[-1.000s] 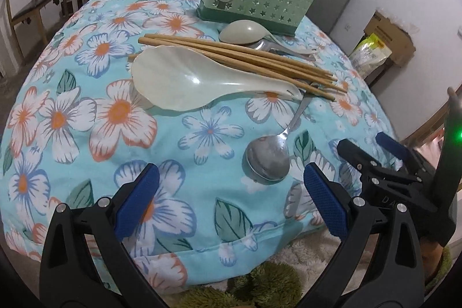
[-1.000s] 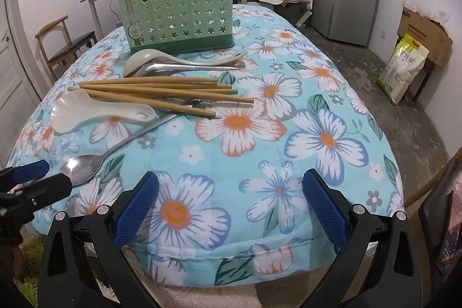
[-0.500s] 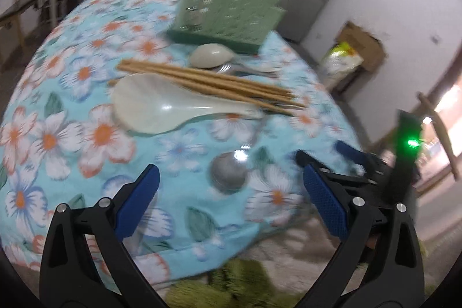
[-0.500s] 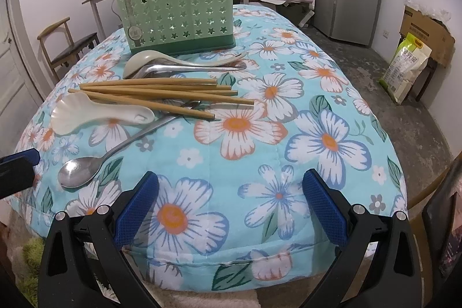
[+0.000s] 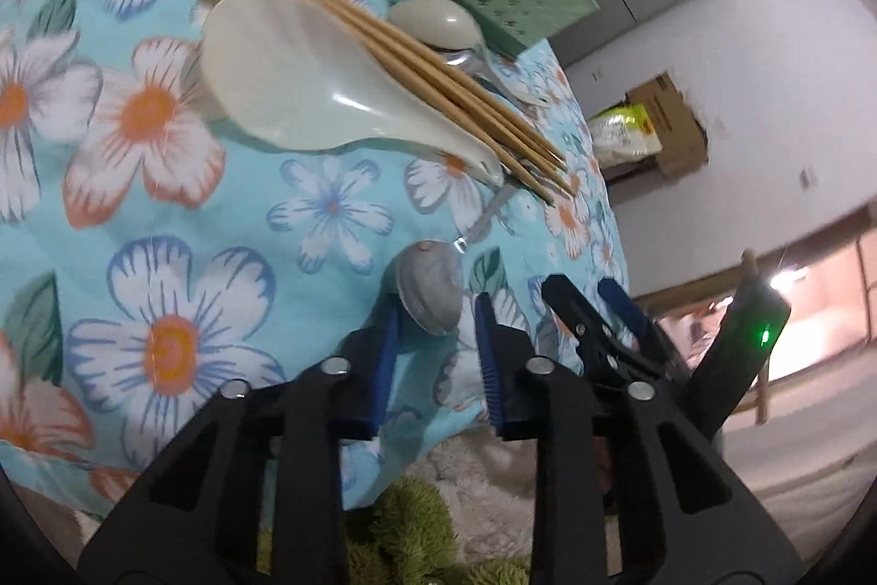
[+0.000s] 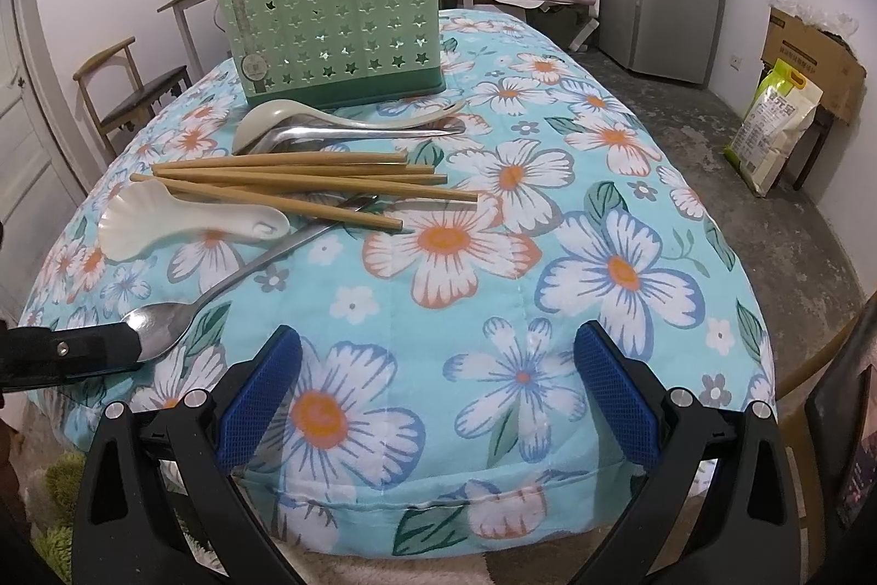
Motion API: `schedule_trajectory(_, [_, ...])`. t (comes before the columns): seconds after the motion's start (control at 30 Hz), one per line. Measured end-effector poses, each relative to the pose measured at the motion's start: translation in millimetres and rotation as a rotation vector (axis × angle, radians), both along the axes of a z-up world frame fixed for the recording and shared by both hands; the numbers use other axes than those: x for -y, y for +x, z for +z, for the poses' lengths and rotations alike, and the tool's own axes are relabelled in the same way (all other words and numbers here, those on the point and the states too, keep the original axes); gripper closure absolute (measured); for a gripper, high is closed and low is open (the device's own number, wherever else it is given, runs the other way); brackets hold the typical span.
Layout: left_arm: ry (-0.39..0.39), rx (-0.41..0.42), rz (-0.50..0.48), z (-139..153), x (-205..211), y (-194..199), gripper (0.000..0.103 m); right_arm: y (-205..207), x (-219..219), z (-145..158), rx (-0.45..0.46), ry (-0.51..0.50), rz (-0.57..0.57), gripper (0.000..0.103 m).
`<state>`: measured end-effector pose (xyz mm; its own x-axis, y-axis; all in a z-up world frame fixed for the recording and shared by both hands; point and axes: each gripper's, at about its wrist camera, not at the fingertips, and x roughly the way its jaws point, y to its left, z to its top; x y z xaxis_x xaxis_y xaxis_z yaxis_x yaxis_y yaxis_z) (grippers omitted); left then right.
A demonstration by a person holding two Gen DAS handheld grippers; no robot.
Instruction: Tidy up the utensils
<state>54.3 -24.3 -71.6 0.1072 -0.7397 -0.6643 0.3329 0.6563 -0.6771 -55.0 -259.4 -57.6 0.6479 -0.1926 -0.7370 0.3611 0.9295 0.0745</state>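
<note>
Left hand-held gripper half-closed around slick, stiff steel spoon bowl; right hand-held gripper released, idle.

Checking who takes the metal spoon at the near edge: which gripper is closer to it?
Left. The left gripper straddles the metal spoon bowl; the right gripper hovers open, off to its right.

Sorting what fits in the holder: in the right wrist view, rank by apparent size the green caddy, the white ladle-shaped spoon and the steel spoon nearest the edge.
1. Green caddy, clearly largest.
2. Steel spoon, longest utensil, though nearest the camera.
3. White spoon, shorter but broader; its order against the steel spoon is unsure.
</note>
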Motion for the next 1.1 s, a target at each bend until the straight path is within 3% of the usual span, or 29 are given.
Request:
schedule_trajectory(0.07, [0.008,-0.013,0.012,-3,1,2,0.096,1,0,0,-0.003,-0.001,-0.002,0.005])
schedule_trajectory(0.17, [0.038,-0.009,-0.006,-1,1,5,0.102,2,0,-1,-0.006,-0.004,-0.003,0.005])
schedule_trajectory(0.27, [0.086,0.004,-0.004,7,-12,8,0.102,3,0,-1,-0.008,-0.006,-0.005,0.005])
schedule_trajectory(0.47, [0.11,-0.015,0.065,10,-63,23,0.1,4,0,-1,-0.009,-0.007,-0.008,0.005])
schedule_trajectory(0.57, [0.081,-0.027,0.086,9,-73,26,0.084,4,-1,-1,-0.009,-0.007,-0.008,0.005])
schedule_trajectory(0.67, [0.085,-0.011,0.083,8,-68,20,0.082,4,-1,-2,-0.01,-0.008,-0.01,0.005])
schedule_trajectory(0.77, [0.092,0.005,0.096,5,-63,16,0.083,4,-1,-2,-0.006,-0.005,-0.011,0.005])
schedule_trajectory(0.93, [0.044,-0.012,0.182,-2,-67,23,0.096,4,-1,-4,0.0,-0.005,-0.014,0.006])
schedule_trajectory(1.1, [-0.003,0.018,0.176,6,-74,21,0.1,-1,-2,6,0.032,-0.018,-0.003,0.019])
